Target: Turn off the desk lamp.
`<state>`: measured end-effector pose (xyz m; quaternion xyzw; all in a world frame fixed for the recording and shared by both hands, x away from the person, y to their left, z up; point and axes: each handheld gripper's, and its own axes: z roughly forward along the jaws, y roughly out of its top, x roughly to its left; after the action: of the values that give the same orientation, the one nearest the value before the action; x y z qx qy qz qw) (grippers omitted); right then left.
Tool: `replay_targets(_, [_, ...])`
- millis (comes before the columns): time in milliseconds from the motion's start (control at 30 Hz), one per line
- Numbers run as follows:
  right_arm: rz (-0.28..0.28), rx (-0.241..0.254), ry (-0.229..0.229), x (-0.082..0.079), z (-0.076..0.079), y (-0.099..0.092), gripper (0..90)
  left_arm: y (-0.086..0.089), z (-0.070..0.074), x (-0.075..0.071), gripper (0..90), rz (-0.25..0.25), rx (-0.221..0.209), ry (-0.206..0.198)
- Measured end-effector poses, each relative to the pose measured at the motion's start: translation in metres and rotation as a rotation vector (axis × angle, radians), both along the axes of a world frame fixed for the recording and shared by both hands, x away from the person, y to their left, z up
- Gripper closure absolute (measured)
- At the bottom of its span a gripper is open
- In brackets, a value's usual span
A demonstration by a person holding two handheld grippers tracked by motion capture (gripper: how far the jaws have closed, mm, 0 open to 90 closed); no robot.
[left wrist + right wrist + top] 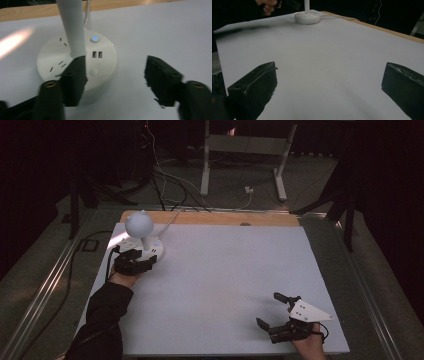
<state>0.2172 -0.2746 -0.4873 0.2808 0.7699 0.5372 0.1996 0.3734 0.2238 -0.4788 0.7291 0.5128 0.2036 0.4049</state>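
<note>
Lamp base (77, 62) sat at far-left table corner, at eleven o'clock from left gripper (116, 72), jaws apart and empty, white stem (72, 27) upright just beyond; right gripper (282, 315), jaws also wide, lay well apart.

- One desk lamp (141, 236) with a round white base (105, 53)
- Two USB ports (97, 54) on that base
- One lit blue button (95, 38)
- Two tools: left tool (134, 261), right tool (278, 312)
- One desk (225, 270)
</note>
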Motion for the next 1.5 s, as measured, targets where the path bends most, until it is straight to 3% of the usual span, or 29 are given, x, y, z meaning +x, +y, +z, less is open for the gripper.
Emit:
replay_targets(133, [0.000,-0.002,0.001,0.000,0.000,0.000,0.0,0.000,0.007,-0.006,22.2,-0.018,-0.026,-0.012])
replay_targets(233, [0.001,0.000,0.001,0.000,0.000,0.000,0.0,0.000,0.011,-0.009,13.8,-0.050,-0.046,0.008])
replay_targets(300, [0.001,-0.001,0.001,0.000,0.000,0.000,0.0,0.000,0.012,-0.011,2.6,-0.066,-0.060,0.023])
replay_targets(367, [0.001,-0.001,0.002,0.001,-0.001,0.000,0.0,0.001,0.013,-0.013,0.5,-0.070,-0.067,0.027])
replay_targets(833, [-0.003,-0.002,0.001,0.001,0.000,0.000,0.0,0.002,0.023,-0.042,0.4,-0.136,-0.089,-0.004])
replay_targets(1100, [-0.006,-0.003,0.001,0.001,0.000,0.000,0.0,0.004,0.021,-0.067,0.4,-0.168,-0.082,-0.015])
replay_targets(1500, [-0.007,-0.006,0.001,0.000,0.000,0.000,0.0,-0.004,0.009,-0.102,0.3,-0.234,-0.065,0.012])
